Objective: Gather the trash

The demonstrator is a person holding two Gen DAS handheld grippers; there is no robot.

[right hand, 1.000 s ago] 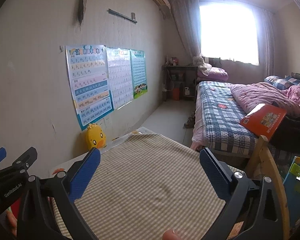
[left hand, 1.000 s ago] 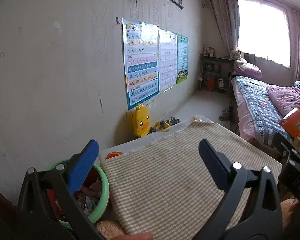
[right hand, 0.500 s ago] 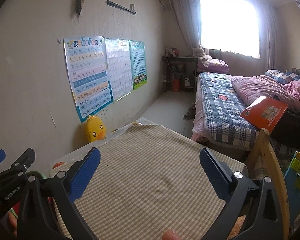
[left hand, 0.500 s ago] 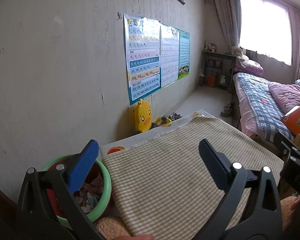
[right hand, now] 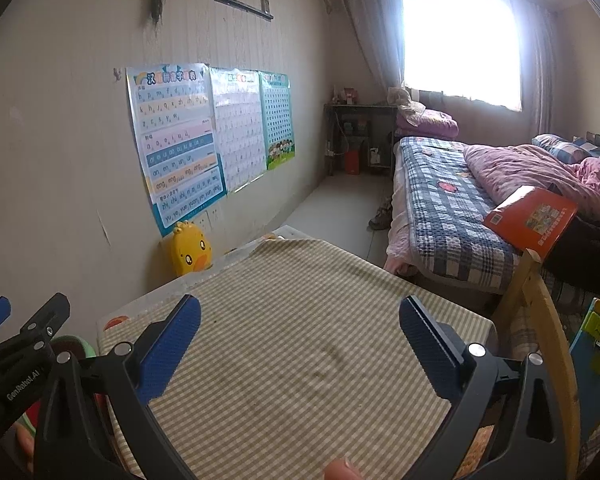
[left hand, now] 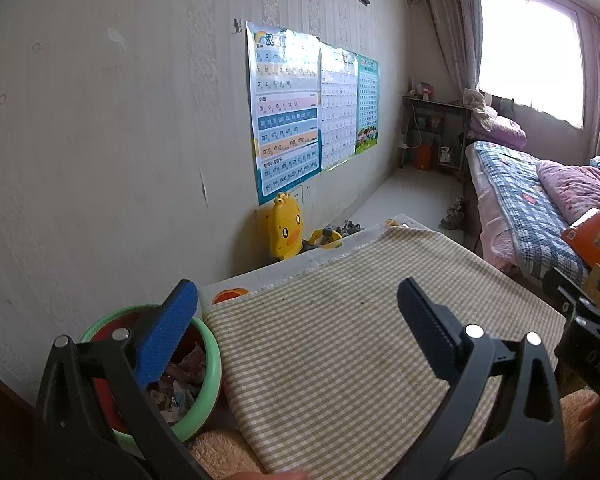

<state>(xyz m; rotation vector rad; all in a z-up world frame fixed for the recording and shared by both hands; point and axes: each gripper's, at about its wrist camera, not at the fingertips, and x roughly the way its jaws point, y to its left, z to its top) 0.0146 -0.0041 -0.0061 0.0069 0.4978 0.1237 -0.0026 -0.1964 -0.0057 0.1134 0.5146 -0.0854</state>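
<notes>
Jaws: both sets stand wide apart and hold nothing. I read my left gripper (left hand: 296, 320) as fully spread, its blue-padded finger over the near rim of the bin and its black finger over the cloth. My right gripper (right hand: 300, 340) is spread just as wide above the middle of the cloth.

Work surface: a low table covered by a beige-and-white checked cloth (left hand: 360, 340). I see no loose trash on the cloth in either view; only faint dark specks and a dull stain show.

Task item: the trash I can see, crumpled wrappers and paper scraps (left hand: 180, 384), already lies inside the round green-rimmed plastic bin with a red lining (left hand: 214, 364). The bin stands at the near left corner of the table, touching or just beside the cloth's edge, close to the wall.

Key relation: the bin lies to the left of both grippers. The left gripper is clearly the nearer, its blue finger overlapping the bin mouth in the view. From the right wrist camera only a sliver of the green rim (right hand: 76, 346) shows behind the left gripper's body. The bin is round, so no long axis governs the approach.

Judgement: collection looks complete or nearly so. Any further deposit should go from the left hand, moving straight down and slightly leftward.
</notes>
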